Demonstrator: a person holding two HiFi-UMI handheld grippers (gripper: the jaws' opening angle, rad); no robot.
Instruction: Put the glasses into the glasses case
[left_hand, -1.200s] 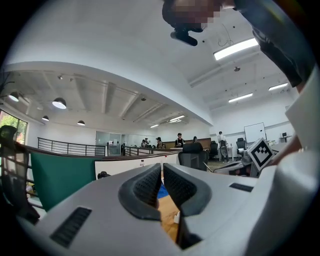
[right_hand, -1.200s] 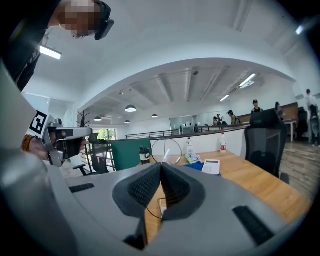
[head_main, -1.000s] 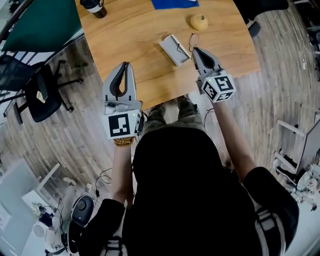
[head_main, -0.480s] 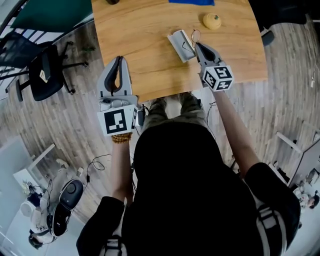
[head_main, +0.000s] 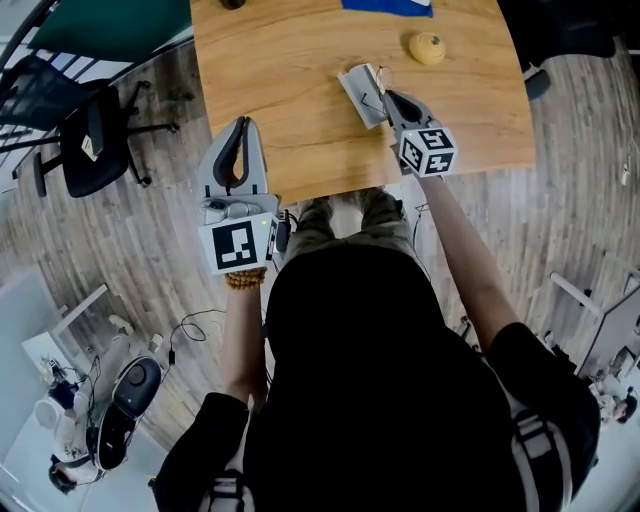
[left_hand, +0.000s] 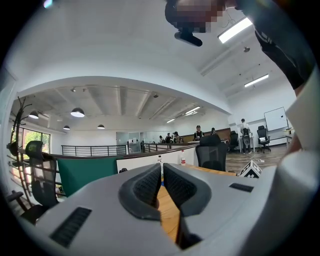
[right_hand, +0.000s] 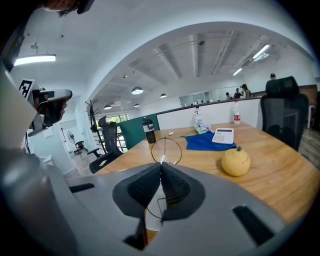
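As our right gripper (head_main: 385, 95) clamps the glasses (right_hand: 163, 159), the glasses case (head_main: 360, 92) lies just left; our left gripper (head_main: 238, 125) hangs closed, empty.

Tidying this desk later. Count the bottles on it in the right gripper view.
3. A black bottle stands at the left; a clear bottle behind the blue cloth; a red-labelled bottle right of it. The right gripper, holding the glasses, may hide others.

Made out no words, numbers or brands; saw only coded square markers (head_main: 241, 247) on left gripper (head_main: 240, 124) and right gripper (head_main: 386, 96), plus an illegible label on the bottle (right_hand: 148, 131).
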